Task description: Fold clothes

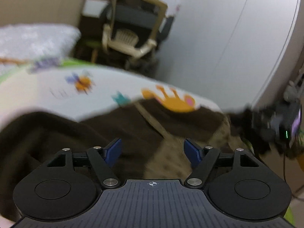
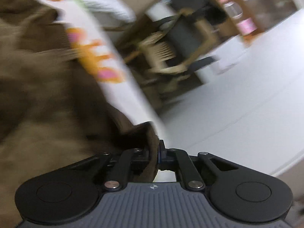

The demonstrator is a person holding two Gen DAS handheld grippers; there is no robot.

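Observation:
A dark brown garment [image 1: 117, 121] with a lighter tan inner part [image 1: 171, 157] lies spread on a white sheet printed with cartoon animals [image 1: 57, 89]. My left gripper [image 1: 153, 151] hovers just above it, open, its blue pads wide apart with nothing between them. In the right wrist view the same brown garment [image 2: 41, 87] fills the left side, blurred by motion. My right gripper [image 2: 154, 152] is shut on a fold of the garment's edge near the sheet's border. The right gripper [image 1: 273, 125] also shows as a dark blurred shape at the right of the left wrist view.
A grey pillow [image 1: 36, 39] lies at the sheet's far left. Beyond the bed edge stands a beige plastic chair [image 1: 127, 39] with dark items around it. The pale floor [image 1: 218, 38] stretches to the right. Shelves with bottles [image 2: 245, 24] stand further back.

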